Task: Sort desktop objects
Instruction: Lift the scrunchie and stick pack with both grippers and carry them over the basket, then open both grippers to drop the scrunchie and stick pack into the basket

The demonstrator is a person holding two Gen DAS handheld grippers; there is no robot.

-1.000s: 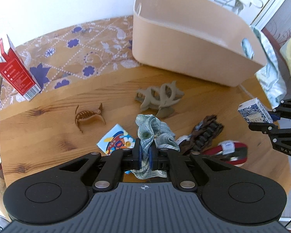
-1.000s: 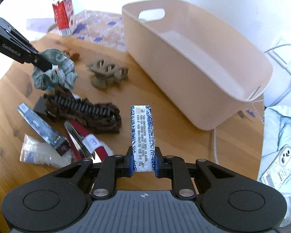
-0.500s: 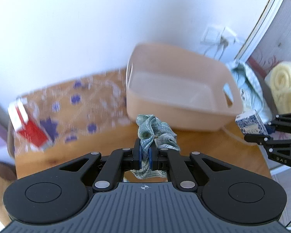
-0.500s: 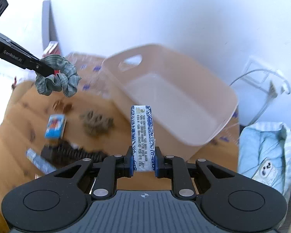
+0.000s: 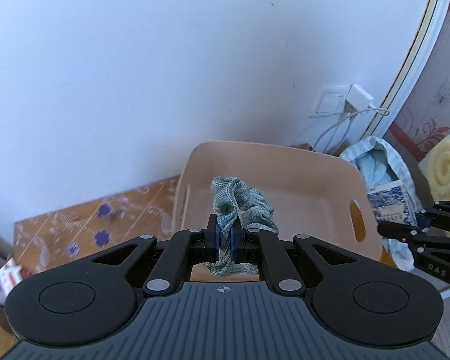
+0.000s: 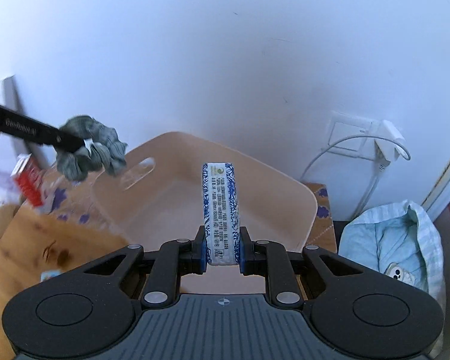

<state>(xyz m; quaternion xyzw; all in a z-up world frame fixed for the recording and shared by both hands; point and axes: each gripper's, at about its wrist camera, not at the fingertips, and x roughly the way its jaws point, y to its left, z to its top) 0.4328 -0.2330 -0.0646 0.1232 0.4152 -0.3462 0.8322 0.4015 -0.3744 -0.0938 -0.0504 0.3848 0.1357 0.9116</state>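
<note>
Two grippers over beige bin [image 5: 285,162] | left gripper [image 5: 224,241]: green scrunchie [image 5: 240,204] pinched | right gripper [image 6: 221,250]: blue-patterned tissue pack [image 6: 220,210] clamped

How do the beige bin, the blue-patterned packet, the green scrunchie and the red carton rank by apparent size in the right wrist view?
1. beige bin, clearly largest.
2. blue-patterned packet, though it sits close to the camera in the right gripper.
3. green scrunchie, held by the left gripper.
4. red carton, blurred and similar to the scrunchie, so that order is unsure.
</note>
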